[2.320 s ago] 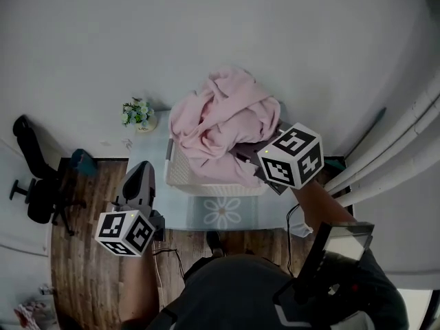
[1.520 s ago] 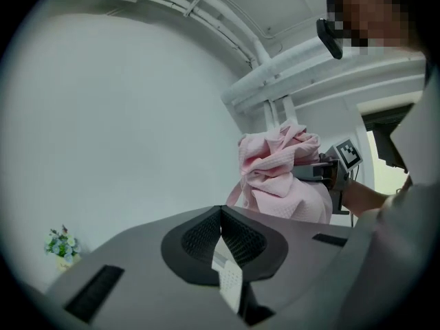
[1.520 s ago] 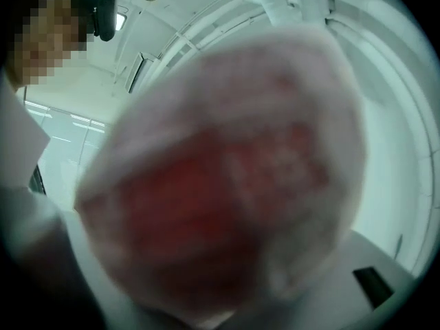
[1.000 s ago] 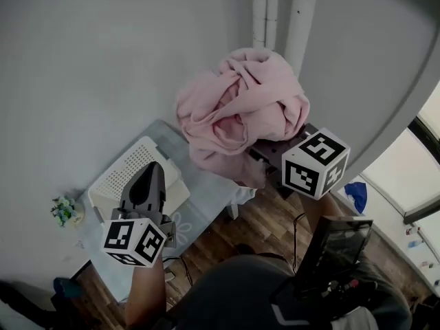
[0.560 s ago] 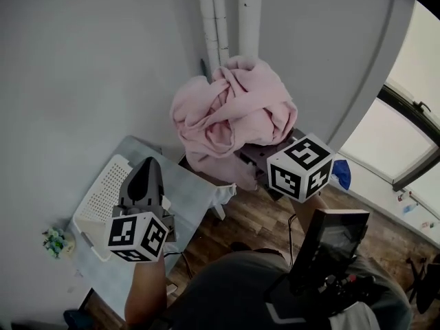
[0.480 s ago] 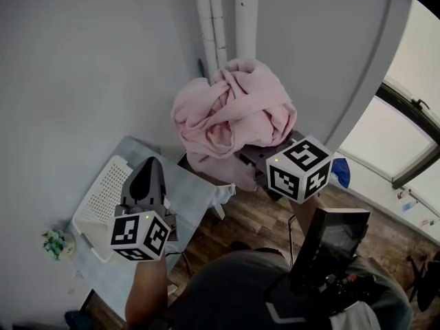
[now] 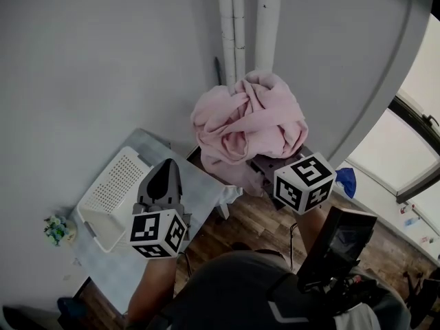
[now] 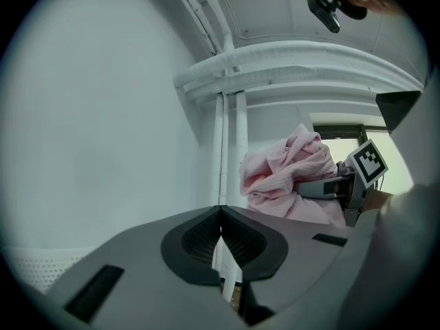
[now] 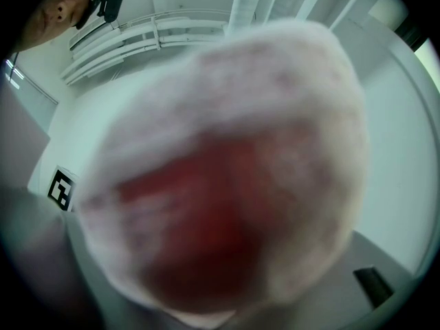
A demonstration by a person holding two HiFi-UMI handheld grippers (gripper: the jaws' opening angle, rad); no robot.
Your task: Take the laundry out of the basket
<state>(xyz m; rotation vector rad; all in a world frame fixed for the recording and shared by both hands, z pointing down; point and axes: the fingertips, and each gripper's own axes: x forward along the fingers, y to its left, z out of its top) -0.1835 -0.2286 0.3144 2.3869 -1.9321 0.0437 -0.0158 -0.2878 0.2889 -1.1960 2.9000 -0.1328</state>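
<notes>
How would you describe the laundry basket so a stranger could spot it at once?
Against the grey wall stands a pale table. On it, beside a small potted plant, sits the white basket: the only perforated, box-shaped thing there.

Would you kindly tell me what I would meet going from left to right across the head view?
small flower pot → white basket → left gripper → pink laundry → blue item on the floor
</notes>
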